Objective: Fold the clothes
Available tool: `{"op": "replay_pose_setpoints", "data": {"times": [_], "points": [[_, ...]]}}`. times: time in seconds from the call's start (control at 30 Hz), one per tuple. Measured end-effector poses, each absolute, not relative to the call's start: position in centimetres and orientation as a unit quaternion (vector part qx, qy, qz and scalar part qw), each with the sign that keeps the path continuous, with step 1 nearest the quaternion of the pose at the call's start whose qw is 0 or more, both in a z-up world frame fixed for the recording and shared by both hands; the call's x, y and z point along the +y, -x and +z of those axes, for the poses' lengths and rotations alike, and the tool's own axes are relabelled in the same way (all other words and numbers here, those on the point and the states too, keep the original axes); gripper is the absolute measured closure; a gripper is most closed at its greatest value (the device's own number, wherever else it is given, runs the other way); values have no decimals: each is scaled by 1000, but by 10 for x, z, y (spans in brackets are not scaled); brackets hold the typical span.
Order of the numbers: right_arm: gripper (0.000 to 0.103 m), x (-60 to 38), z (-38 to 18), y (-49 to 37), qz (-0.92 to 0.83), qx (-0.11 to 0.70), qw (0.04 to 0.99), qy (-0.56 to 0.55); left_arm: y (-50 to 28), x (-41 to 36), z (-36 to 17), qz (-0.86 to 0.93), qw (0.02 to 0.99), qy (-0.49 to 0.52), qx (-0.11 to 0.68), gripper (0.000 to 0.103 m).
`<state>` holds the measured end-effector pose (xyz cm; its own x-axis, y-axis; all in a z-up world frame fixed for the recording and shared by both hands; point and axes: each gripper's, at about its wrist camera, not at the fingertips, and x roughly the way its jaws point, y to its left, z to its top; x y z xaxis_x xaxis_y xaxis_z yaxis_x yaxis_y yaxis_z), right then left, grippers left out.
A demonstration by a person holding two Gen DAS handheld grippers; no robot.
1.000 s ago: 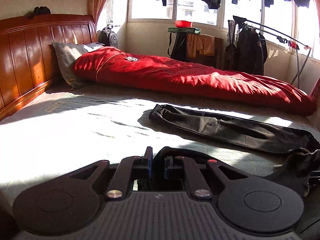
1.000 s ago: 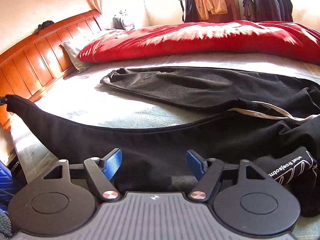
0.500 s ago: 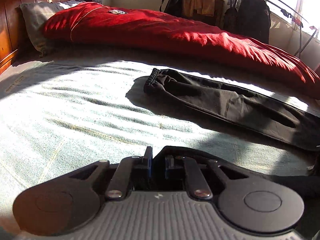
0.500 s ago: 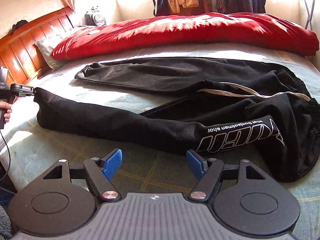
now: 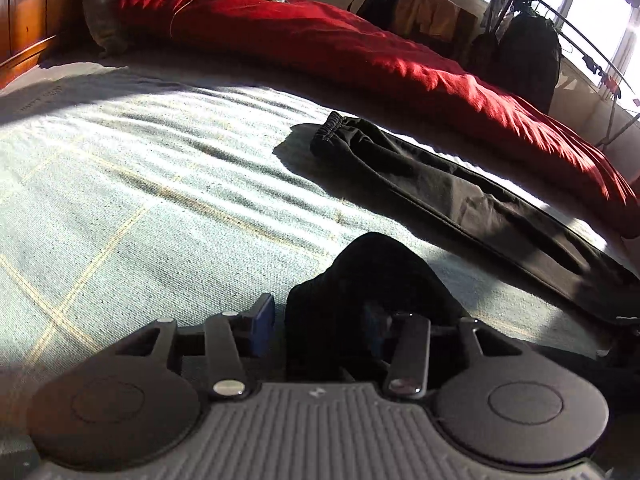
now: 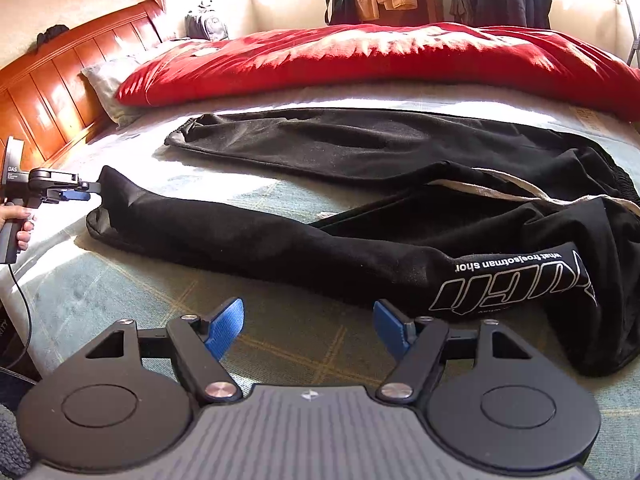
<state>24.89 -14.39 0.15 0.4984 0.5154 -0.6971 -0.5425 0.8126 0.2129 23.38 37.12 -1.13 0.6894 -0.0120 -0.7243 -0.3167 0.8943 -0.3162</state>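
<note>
Right wrist view: right claw gaping, holding nothing, above the bed. Black trousers spread just ahead of it, printed leg nearest. Left claw, far left, parted beside that leg's cuff. Red duvet beyond.

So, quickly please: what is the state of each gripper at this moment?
Left gripper: open, with the cuff of the near leg of the black trousers lying between its fingers, not clamped.
Right gripper: open, holding nothing, above the bed.
</note>
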Motion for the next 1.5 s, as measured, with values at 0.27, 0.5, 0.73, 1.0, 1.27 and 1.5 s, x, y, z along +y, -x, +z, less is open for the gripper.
{"op": "replay_pose_setpoints", "data": {"times": [0.27,0.5,0.73,1.0,1.27,1.5], "points": [[27,-137,-6,-258,326,403,855,10,-175,370,-54,34,832,442,334,39],[27,-140,-4,-254,325,402,856,11,-174,366,-91,31,802,523,287,38],[27,-145,-7,-255,308,408,859,0,-208,368,-98,22,815,511,272,37],[27,-137,-12,-252,311,415,855,8,-210,357,-99,21,835,488,253,37],[21,-146,-29,-257,289,444,848,-13,-217,355,-102,67,851,450,264,90],[17,-159,-50,-266,274,473,836,-54,-198,347,-76,102,869,395,281,95]]}}
